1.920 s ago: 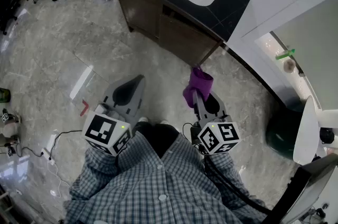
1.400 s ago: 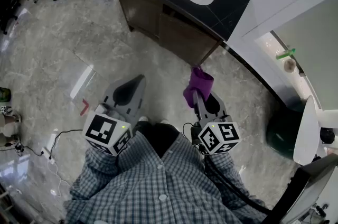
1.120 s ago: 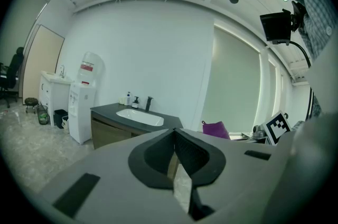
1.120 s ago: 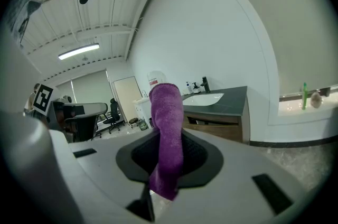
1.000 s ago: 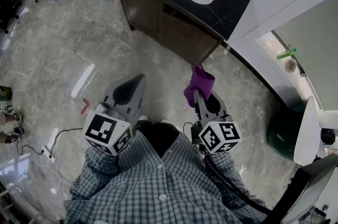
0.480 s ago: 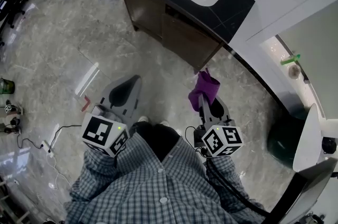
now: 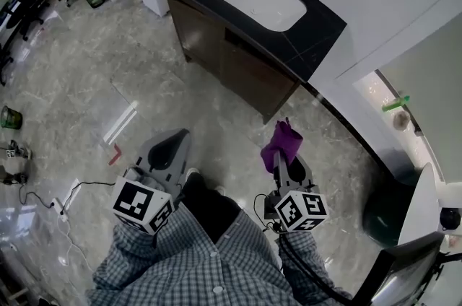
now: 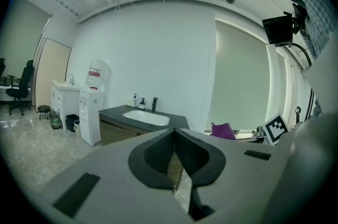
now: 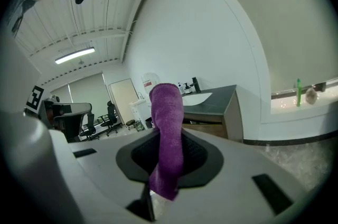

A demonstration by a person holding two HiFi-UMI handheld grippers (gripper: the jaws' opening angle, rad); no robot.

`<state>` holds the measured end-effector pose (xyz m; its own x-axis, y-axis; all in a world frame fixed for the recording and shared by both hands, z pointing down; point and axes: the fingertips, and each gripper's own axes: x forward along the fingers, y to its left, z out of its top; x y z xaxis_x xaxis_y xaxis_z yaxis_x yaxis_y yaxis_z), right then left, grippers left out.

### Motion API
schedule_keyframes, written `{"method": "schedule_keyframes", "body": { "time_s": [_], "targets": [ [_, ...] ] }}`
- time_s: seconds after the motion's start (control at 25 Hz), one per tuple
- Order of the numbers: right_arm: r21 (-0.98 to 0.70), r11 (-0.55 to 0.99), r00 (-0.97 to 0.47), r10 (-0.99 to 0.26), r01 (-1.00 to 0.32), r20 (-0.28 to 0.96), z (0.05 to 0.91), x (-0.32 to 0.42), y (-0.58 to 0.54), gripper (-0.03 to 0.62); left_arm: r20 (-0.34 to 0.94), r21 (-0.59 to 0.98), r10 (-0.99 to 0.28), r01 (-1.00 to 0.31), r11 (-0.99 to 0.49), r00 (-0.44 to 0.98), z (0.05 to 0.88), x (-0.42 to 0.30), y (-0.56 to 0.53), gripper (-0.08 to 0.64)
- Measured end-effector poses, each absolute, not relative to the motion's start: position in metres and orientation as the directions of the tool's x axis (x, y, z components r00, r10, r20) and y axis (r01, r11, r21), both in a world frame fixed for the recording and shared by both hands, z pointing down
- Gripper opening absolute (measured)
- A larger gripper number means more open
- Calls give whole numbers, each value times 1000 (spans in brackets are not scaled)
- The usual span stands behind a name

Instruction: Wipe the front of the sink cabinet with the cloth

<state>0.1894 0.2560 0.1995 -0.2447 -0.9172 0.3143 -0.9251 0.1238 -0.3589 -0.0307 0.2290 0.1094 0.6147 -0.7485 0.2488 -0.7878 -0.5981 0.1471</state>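
- We hold both grippers low before our body, aimed roughly at 12 o'clock.
- Right gripper [image 7: 286, 162]: jaws clamped on the cloth [image 7: 280, 143], whose long axis runs along the jaws with its free end toward 12.
- Left gripper [image 7: 173, 142]: jaws closed together, holding nothing.
- The cloth is well apart from the cabinet [image 7: 229, 65], at its 5 o'clock.

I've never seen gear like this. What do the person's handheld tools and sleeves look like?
The left gripper and right gripper are pale grey wedges with dark inner pads, each with a cube of black-and-white square markers behind. A black cable trails from the right one. The sleeves are blue-grey checked.
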Motion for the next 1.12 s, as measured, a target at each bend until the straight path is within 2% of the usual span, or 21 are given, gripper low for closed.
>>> {"method": "schedule_keyframes", "body": {
  "time_s": [0.36, 0.68, 1.12],
  "targets": [
    [-312, 39, -147, -933, -949, 328, 214, 215, 228, 77, 247, 156, -737, -776, -610, 629, 117, -21, 201, 11],
    [-248, -52, -37, -938, -967, 344, 228, 222, 161, 77, 281, 187, -699, -751, -633, 658, 142, -33, 130, 11],
    [-164, -321, 234, -885, -933, 402, 285, 239, 62, 77, 315, 236, -529, -605, -760, 788, 174, -44, 15, 11]
  ]
}}
